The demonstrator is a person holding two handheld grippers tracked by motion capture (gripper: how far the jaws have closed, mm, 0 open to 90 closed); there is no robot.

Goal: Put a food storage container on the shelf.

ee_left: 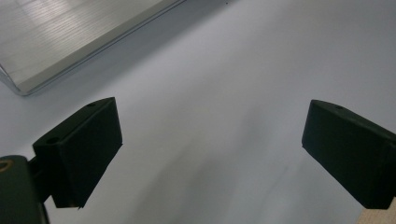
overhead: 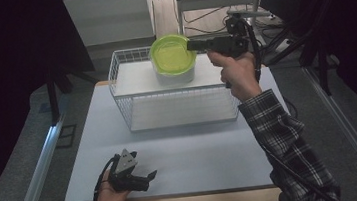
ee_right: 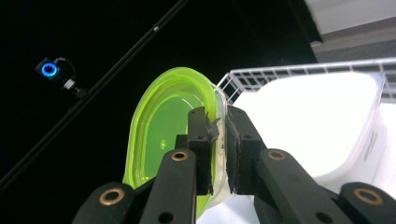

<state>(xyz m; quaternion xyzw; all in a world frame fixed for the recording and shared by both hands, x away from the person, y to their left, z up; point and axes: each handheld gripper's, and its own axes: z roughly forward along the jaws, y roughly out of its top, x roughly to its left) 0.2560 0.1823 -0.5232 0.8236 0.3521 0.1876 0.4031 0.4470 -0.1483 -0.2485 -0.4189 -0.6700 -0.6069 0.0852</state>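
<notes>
Overhead, dark curtains ring the pale table [overhead: 172,156] and wire basket [overhead: 132,110].

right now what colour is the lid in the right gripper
Translucent lime green lid, clearest in the right gripper view.

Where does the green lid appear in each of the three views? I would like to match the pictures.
High view: the green lid is at top centre, above the white tub in the wire basket, gripped at its edge by the right gripper.
Left gripper view: the lid is not in it.
Right gripper view: the lid stands on edge at centre, pinched between the jaws.
Shared landmark: the wire basket.
</notes>
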